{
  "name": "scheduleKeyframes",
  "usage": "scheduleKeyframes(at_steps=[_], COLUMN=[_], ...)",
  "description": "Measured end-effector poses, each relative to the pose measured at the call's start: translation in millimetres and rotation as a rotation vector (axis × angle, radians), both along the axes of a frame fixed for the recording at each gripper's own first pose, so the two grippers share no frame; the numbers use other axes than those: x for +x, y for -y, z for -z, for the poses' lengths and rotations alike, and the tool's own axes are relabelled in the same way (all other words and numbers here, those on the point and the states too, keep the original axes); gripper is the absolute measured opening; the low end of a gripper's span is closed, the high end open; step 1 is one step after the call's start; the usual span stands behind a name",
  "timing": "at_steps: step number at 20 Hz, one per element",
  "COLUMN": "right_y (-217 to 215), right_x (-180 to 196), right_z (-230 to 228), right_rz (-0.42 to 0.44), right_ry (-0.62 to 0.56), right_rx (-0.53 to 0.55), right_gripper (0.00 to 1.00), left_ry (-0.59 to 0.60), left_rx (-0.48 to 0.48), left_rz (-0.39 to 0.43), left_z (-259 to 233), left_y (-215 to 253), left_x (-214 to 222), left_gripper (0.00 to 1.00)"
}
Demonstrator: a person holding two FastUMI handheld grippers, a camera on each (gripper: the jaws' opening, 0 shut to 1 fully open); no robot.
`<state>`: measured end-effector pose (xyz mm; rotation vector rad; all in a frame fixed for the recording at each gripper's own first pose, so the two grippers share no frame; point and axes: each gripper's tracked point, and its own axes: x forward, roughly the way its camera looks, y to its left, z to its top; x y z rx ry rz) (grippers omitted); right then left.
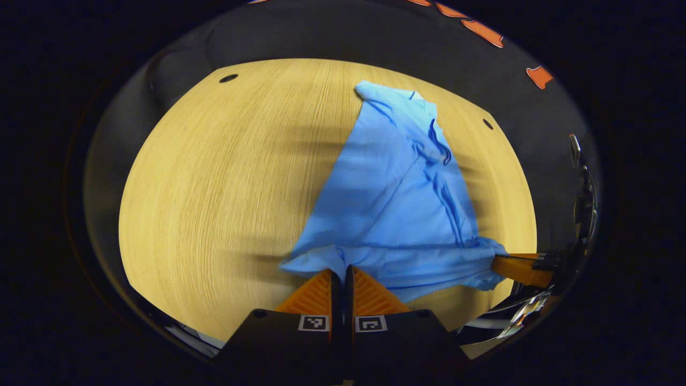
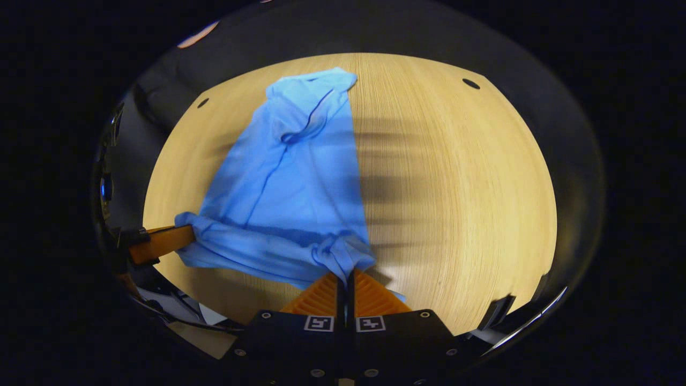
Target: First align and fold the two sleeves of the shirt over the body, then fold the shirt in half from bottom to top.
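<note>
Both hems in hand. My left hand-held gripper [image 1: 342,274] has its fingers pressed together on a bunched corner of the blue shirt [image 1: 394,198] at the near edge; my right hand-held gripper [image 2: 345,279] is clamped likewise on the other near corner of the shirt [image 2: 292,182].

Shirt lies on the counter [image 1: 225,182], long axis running straight away from both grippers: hem nearest me, collar at the far end (sleeves look already folded in over the body, judging by the narrow outline and the seam lines down the middle).

The near edge sags between the two grips, slightly lifted and gathered rather than flat.

Relation that matters: the collar end lies directly ahead, well apart from both grippers, about equally far from each. I judge the step in hand to be the bottom-to-top fold, so both hands should travel forward together along that axis, keeping the hem level.

Risk: uneven pull would skew the fold.
</note>
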<state>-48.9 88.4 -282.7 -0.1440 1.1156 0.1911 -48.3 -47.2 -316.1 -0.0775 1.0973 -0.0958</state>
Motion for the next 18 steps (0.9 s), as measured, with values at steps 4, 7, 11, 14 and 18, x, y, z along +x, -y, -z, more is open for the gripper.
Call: scheduleKeyframes(at_steps=[4, 7, 11, 14, 18], right_y=[-6, -11, -20, -23, -36], right_x=[59, 96, 154, 191, 239], right_z=[-33, -50, -78, -101, -102], right_rz=[0.017, 0.013, 0.033, 0.038, 0.026], right_ry=[0.09, 0.133, 0.211, 0.259, 0.283], right_rx=[0.029, 0.032, 0.051, 0.054, 0.055], right_gripper=[0.01, 0.01, 0.01, 0.0, 0.0], left_ry=[0.074, 0.128, 0.191, 0.215, 0.252], left_rx=[-0.003, -0.003, 0.004, 0.002, 0.03], left_rz=[0.04, 0.06, 0.082, 0.085, 0.082], left_z=[-28, -48, -77, -87, -89], left_y=[7, 12, 18, 20, 15], left_x=[64, 115, 179, 221, 268], left_gripper=[0.04, 0.04, 0.04, 0.04, 0.04])
